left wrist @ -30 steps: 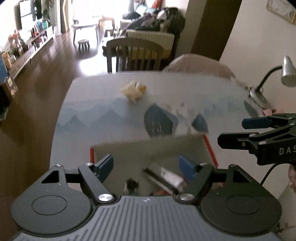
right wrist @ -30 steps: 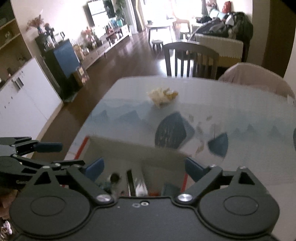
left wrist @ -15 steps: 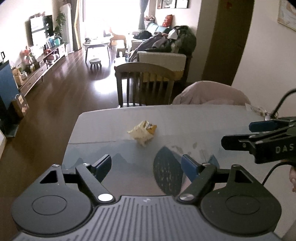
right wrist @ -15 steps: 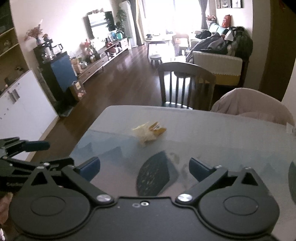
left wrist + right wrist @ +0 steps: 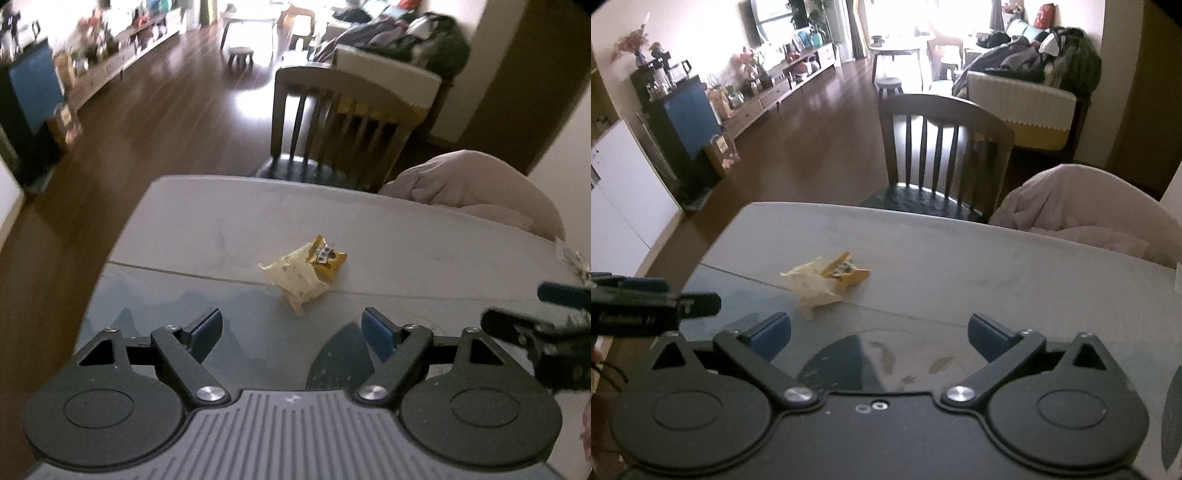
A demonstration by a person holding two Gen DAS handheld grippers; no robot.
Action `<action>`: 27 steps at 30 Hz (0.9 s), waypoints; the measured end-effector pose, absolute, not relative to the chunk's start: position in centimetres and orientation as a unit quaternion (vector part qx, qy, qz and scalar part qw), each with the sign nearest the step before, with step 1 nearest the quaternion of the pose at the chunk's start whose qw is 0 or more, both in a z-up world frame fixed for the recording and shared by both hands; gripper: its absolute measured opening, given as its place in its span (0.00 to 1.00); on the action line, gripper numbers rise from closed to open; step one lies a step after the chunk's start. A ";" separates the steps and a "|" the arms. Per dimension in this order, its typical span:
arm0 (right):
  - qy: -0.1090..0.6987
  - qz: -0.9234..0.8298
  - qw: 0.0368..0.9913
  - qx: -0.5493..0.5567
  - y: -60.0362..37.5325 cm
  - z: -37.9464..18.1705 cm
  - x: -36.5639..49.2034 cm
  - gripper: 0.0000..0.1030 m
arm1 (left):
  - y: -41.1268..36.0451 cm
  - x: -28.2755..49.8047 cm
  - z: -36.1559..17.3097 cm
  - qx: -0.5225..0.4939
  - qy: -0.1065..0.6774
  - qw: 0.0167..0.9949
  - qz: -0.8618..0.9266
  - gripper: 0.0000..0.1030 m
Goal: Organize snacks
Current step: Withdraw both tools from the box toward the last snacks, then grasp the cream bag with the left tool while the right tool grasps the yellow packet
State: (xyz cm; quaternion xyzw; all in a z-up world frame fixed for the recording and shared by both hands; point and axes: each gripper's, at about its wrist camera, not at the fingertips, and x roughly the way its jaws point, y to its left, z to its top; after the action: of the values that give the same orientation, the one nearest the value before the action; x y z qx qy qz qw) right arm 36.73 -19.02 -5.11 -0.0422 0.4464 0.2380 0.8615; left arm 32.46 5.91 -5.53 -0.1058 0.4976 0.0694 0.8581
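Left tool [image 5: 291, 325] and right tool [image 5: 879, 332] both hover spread wide and empty above the desk [image 5: 406, 229]; a crumpled yellow snack packet [image 5: 304, 269] lies on it, just ahead of the left tool

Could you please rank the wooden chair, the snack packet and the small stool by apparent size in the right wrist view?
Largest to smallest, as they look:
1. wooden chair
2. snack packet
3. small stool
The stool stands far back, so it may really be bigger than the packet.
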 end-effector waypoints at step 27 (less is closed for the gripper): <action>0.488 0.289 0.816 -0.113 -15.0 -15.7 45.9 0.94 | 7.7 43.7 -19.9 -0.197 0.555 0.791 0.164 0.80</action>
State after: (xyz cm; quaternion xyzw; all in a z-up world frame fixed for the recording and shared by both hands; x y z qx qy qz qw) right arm 45.91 -15.00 -15.68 -0.1135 0.4876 0.2890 0.8160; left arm 43.68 7.67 -19.87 -0.1970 0.5554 0.1640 0.7911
